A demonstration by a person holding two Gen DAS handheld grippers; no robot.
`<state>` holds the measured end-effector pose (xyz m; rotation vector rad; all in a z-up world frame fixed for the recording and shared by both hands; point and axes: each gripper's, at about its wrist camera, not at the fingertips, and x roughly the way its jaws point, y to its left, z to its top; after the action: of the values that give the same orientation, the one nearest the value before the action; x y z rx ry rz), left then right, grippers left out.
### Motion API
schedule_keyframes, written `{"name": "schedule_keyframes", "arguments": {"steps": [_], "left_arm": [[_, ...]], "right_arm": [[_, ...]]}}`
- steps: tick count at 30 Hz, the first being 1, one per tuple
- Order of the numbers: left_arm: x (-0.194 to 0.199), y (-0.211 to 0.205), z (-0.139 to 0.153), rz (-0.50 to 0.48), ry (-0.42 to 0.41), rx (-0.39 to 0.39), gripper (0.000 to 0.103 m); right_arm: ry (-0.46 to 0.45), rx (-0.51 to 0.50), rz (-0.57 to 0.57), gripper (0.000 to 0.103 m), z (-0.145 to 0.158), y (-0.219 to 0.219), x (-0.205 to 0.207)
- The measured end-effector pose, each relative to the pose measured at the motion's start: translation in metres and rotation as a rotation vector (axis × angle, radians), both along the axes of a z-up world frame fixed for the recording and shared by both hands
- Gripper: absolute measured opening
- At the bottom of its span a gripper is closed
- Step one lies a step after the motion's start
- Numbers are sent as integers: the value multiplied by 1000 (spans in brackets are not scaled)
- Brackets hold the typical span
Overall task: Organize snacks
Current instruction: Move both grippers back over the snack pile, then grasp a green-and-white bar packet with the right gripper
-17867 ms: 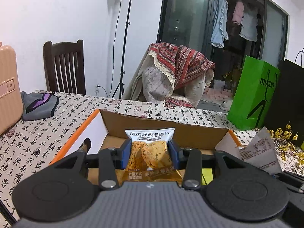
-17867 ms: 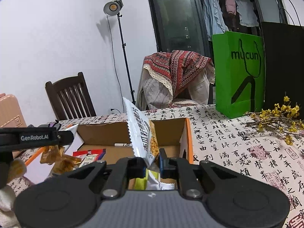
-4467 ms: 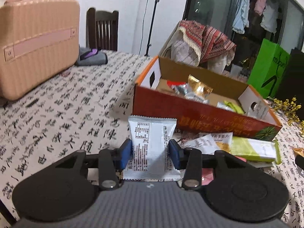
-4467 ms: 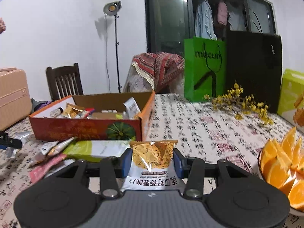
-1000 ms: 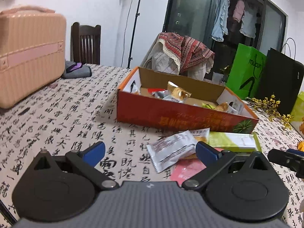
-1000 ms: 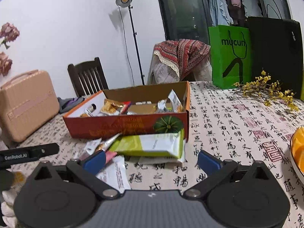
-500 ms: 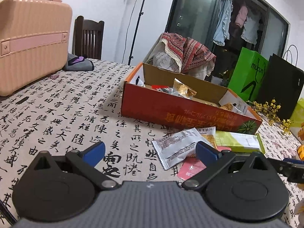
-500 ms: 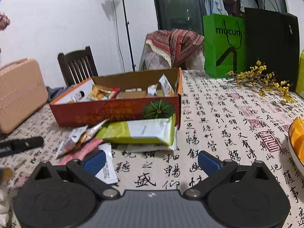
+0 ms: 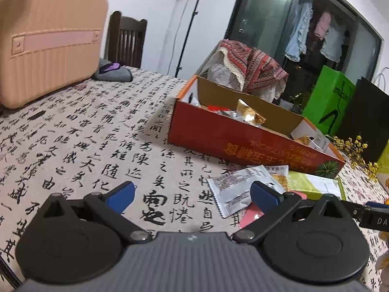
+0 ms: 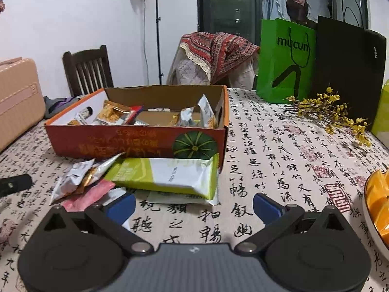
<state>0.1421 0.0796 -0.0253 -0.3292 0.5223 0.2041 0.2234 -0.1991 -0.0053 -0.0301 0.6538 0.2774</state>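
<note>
An orange cardboard box [image 9: 233,143] [image 10: 126,143] holds several snack packets. In front of it on the table lie loose snacks: a silver packet [image 9: 233,189], a green-and-white pack [image 10: 167,175] [image 9: 316,185], a pink packet [image 10: 90,194] and small silver packets [image 10: 75,177]. My left gripper [image 9: 192,194] is open and empty, low over the cloth, left of the silver packet. My right gripper [image 10: 194,204] is open and empty, just in front of the green-and-white pack.
A pink suitcase [image 9: 46,36] stands at the left. A green bag [image 10: 284,60], a black bag [image 10: 350,73] and yellow flowers [image 10: 333,112] stand at the right back. A plate of orange slices [image 10: 376,194] is at the right edge.
Both grippers stay open and empty. Over the last second both have moved lower and closer to the loose snacks in front of the box.
</note>
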Motion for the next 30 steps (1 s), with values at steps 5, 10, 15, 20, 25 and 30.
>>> {"name": "schedule_keyframes", "arguments": {"steps": [5, 10, 15, 20, 25, 30], "left_arm": [[-1, 4, -1, 13, 0, -22, 103], [0, 6, -2, 14, 8, -34, 103], [1, 9, -3, 15, 9, -53, 103], [1, 12, -4, 26, 11, -67, 103], [0, 15, -4, 36, 13, -82, 103], [-1, 20, -5, 40, 8, -119, 103]], "right_arm": [[3, -52, 2, 97, 0, 8, 11], [-4, -148, 73, 97, 6, 28, 29], [-30, -256, 147, 98, 5, 49, 40], [-36, -200, 166, 82, 9, 61, 56], [38, -76, 125, 66, 2, 55, 79], [149, 64, 116, 51, -5, 35, 88]]}}
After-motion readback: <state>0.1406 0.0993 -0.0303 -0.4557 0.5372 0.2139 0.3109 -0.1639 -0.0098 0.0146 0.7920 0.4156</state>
